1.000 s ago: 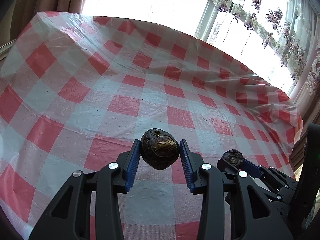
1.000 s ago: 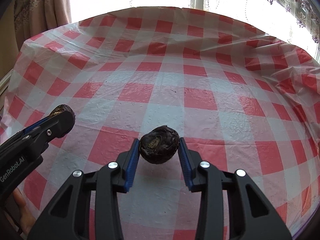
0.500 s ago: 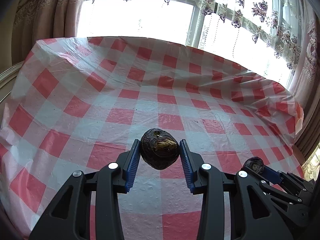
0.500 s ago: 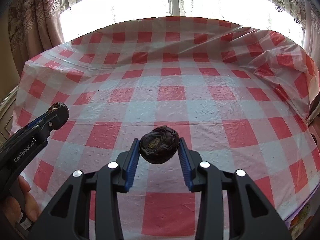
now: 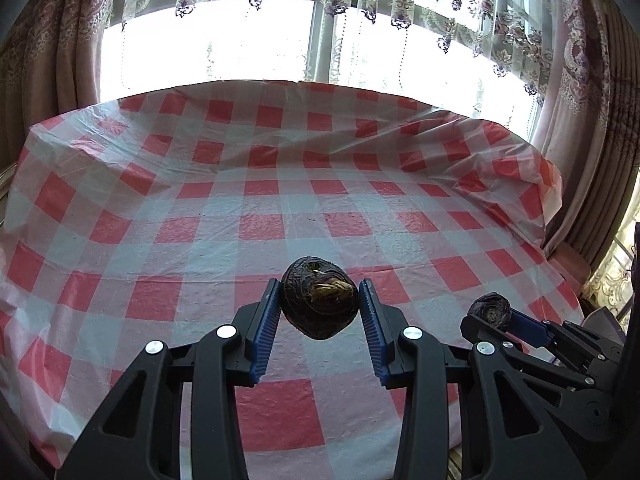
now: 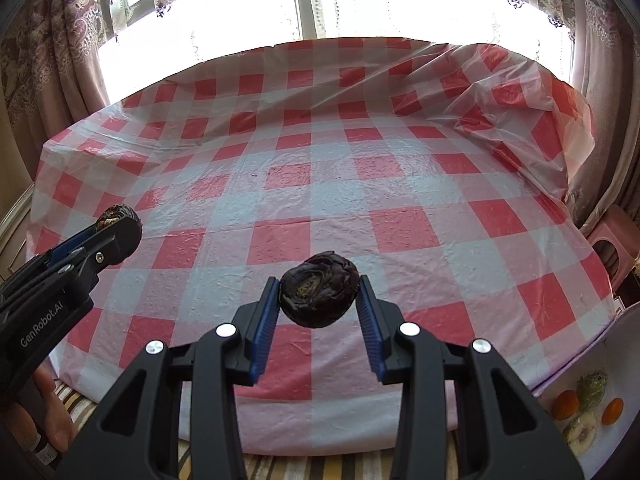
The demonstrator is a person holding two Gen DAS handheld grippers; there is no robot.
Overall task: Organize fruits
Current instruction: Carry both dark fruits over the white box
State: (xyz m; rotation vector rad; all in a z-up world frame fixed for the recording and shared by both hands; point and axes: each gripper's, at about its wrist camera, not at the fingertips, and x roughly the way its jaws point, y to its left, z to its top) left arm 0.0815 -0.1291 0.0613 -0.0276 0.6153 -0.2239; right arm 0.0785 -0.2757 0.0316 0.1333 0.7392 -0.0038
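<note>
Desk [image 5: 280, 208] under a red-and-white checked cloth, before a curtained window [image 5: 224, 40]. The left hand-held gripper [image 5: 319, 308] pinches a dark wrinkled fruit [image 5: 318, 302] above the cloth. The right hand-held gripper [image 6: 318, 300] likewise grips a second shrivelled fruit [image 6: 318, 294] in mid-air.

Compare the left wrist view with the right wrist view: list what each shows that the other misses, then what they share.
Only the left wrist view: the yellowish tear on the dark wrinkled fruit held in the left gripper.

Only the right wrist view: a white surface at lower right with orange fruits and greenish pieces on it, a pink stool, and the person's fingers under the left gripper.

Both: the red-checked tablecloth, the curtained window, and both grippers, each shut on a dark fruit; the right gripper holds a second wrinkled fruit.
</note>
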